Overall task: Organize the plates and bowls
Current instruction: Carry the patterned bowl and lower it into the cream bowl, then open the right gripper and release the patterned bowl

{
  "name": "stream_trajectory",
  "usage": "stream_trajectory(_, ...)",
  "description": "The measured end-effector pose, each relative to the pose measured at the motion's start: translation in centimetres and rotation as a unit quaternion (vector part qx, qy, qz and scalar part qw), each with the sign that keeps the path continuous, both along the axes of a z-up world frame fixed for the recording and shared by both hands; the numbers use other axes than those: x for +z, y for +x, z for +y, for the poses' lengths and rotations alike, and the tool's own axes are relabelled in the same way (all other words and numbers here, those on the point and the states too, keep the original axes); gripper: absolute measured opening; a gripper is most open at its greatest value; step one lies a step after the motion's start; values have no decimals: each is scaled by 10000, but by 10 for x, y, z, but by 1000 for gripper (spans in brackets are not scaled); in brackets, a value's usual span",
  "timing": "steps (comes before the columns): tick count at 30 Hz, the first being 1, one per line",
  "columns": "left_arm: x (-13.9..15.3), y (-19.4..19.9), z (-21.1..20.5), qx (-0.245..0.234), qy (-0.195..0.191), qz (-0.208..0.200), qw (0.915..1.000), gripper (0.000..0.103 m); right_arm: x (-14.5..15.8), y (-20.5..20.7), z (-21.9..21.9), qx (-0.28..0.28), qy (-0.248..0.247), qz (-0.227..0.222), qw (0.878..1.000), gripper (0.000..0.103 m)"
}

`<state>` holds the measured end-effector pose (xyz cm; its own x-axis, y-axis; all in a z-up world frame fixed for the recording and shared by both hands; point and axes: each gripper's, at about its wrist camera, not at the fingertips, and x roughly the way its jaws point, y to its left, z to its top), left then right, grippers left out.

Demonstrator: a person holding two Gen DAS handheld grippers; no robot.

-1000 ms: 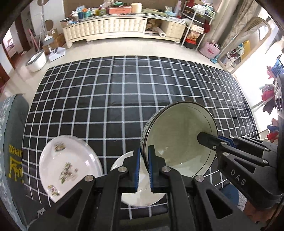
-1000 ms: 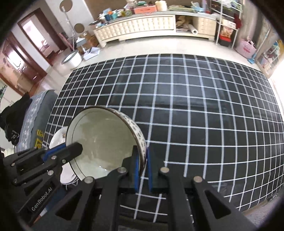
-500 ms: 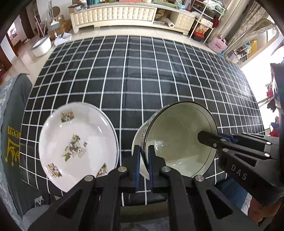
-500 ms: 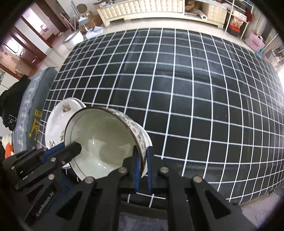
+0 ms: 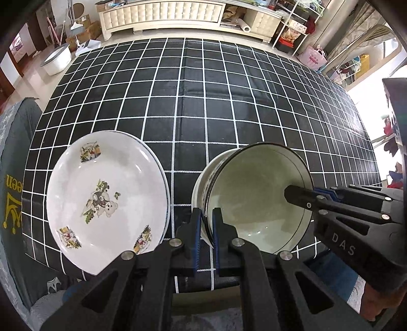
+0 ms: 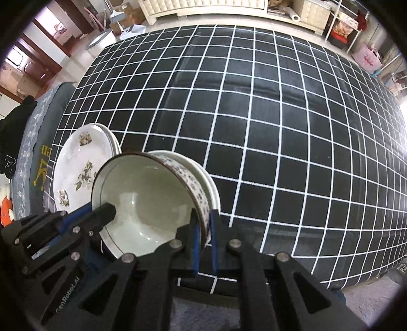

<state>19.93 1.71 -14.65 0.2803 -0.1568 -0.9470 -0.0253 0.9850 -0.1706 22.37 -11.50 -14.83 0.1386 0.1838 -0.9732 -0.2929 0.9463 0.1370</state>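
A large bowl (image 5: 257,201) with a dark rim and blue-patterned outside is held tilted, nested in a white bowl (image 5: 197,188) on the black checked tablecloth. It also shows in the right wrist view (image 6: 142,198). My left gripper (image 5: 206,224) is shut on its left rim. My right gripper (image 6: 204,229) is shut on the opposite rim, also seen in the left wrist view (image 5: 300,197). A stack of white floral plates (image 5: 104,196) lies just left of the bowls, also in the right wrist view (image 6: 78,168).
The tablecloth (image 5: 203,101) stretches far beyond the dishes. A grey cushioned seat (image 5: 12,178) stands at the table's left edge. A white cabinet (image 5: 162,12) and shelves (image 5: 300,28) stand across the room. The table's near edge is right under the grippers.
Both grippers have brought the bowl down and toward the near edge, into the white bowl. The plates now appear larger and closer on the left.
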Motion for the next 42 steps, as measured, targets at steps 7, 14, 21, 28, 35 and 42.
stream_trajectory(7, -4, -1, -2, -38, 56, 27, 10000, 7, 0, 1, -1, 55, 0, 13, 10000, 11)
stream_trajectory(14, -4, -3, 2, -18, -34, 63, 10000, 11, 1, -1, -5, 83, -2, 1, 10000, 12)
stream_trajectory(21, 13, -10, 8, 1, -104, -143, 9998, 29, 10, -5, -12, 79, 17, -168, 9998, 40)
stream_trajectory(28, 25, -14, 18, -26, -210, -386, 9990, 54, 23, -7, -23, -182, 86, -523, 9984, 64)
stream_trajectory(35, 14, -21, 29, -260, -658, -471, 9964, 62, 19, -14, -34, -471, 274, -635, 9965, 69)
stream_trajectory(42, -1, -22, 33, -585, -1024, -509, 9917, 62, 11, -30, -26, -248, 440, -870, 9949, 76)
